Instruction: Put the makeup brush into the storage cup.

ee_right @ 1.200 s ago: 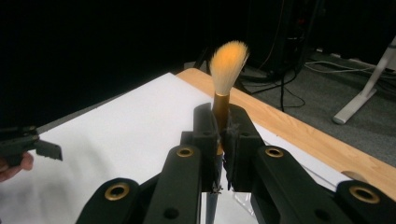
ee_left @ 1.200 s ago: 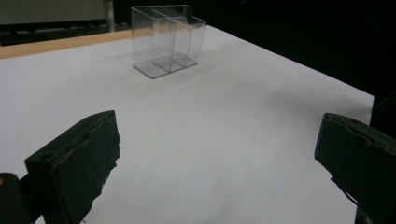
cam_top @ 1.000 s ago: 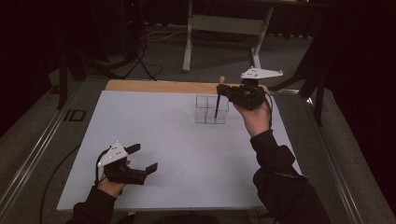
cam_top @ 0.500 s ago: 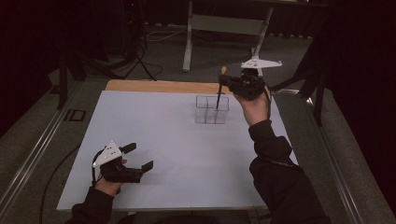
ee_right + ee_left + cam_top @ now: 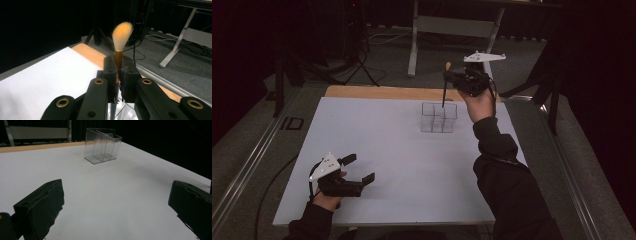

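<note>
A clear plastic organiser (image 5: 439, 117) with compartments stands on the white table (image 5: 377, 150) toward the far right; it also appears in the left gripper view (image 5: 102, 145). My right gripper (image 5: 451, 76) hovers above it, shut on a makeup brush (image 5: 121, 40) held upright, bristles up. The brush's dark handle (image 5: 443, 94) points down toward the organiser's top. My left gripper (image 5: 360, 169) rests near the front left of the table, its jaws wide open and empty, pads (image 5: 41, 205) spread apart.
A wooden strip (image 5: 382, 92) borders the table's far edge. Behind it stand a metal desk frame (image 5: 447, 27) and a tripod with cables (image 5: 357, 55) on the grey floor. A metal rail (image 5: 247, 165) runs along the left side.
My right gripper has lifted slightly and moved away from me with the brush, whose handle tip now hangs higher over the organiser. The left gripper has hardly shifted.
</note>
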The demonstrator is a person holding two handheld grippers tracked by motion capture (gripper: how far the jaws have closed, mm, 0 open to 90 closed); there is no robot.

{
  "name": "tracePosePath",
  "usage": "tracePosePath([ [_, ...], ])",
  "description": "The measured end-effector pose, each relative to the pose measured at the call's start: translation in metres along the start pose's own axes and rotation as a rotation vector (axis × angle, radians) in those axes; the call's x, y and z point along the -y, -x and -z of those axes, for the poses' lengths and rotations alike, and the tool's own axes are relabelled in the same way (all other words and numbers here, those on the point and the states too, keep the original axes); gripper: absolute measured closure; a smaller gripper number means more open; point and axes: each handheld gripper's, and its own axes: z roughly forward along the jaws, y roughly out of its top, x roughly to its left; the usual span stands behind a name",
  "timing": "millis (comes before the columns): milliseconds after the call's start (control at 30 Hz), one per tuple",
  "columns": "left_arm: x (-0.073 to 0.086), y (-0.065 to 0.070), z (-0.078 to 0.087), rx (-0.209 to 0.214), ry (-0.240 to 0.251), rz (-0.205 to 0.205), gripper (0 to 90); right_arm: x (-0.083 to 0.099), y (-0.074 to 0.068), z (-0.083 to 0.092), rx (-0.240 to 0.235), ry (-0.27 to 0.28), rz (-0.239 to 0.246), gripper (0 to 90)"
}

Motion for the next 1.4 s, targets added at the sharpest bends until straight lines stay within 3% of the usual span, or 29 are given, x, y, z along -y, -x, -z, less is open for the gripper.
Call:
tracePosePath([
  [433,0.000,0.000,0.001,0.011,0.003,0.002,0.5,0.010,0.012,-0.030,0.056,-0.019,-0.016,84.0],
  [833,0.000,0.001,0.001,0.020,0.005,0.004,0.5,0.034,0.014,-0.053,0.060,-0.062,-0.019,84.0],
  [1400,0.000,0.001,0.001,0.028,0.005,0.002,0.5,0.064,0.014,-0.069,0.067,-0.115,-0.046,83.9],
])
